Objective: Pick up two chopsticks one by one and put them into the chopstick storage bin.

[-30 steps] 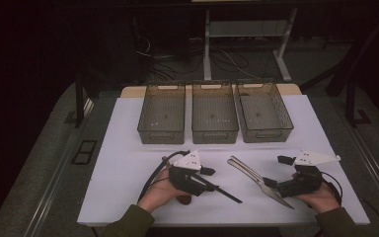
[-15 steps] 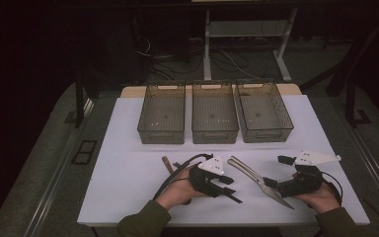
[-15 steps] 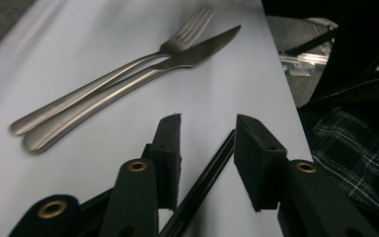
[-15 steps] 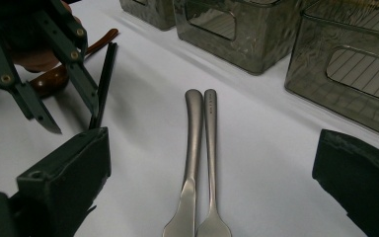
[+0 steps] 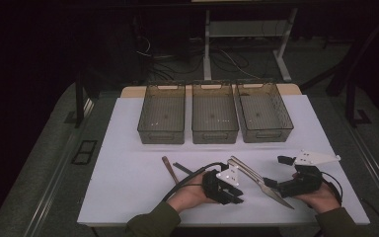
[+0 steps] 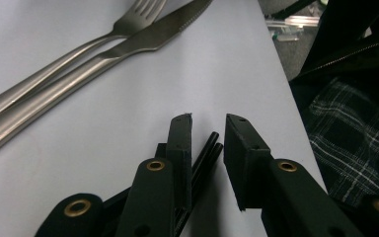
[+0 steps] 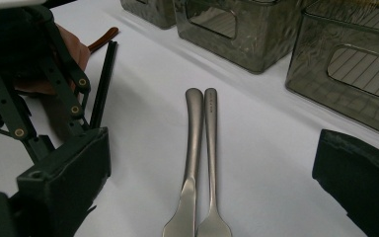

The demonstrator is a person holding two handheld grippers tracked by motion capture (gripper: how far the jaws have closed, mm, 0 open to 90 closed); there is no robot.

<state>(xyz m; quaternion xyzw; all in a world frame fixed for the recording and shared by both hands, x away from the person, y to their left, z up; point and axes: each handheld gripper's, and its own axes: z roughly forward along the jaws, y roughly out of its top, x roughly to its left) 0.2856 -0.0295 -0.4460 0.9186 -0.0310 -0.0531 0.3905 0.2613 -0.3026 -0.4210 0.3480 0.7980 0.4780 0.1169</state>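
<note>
1. Black chopsticks lie between the left claw's jaws at the bench's near edge; the jaws have just been closing, one pad touching, the other still apart.
2. Knife and fork lie paired just beside, likely awaiting sorting.
3. The right claw stands spread around them.
4. Three bins wait behind.

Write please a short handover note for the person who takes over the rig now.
Left gripper: open, jaws have just been closing around the black chopsticks on the table; no firm grip yet.
Right gripper: open, holds nothing, by the knife and fork lying side by side.
Done: nothing; the three bins look empty.
Left: grip the chopsticks; probably sort everything into bins.
</note>
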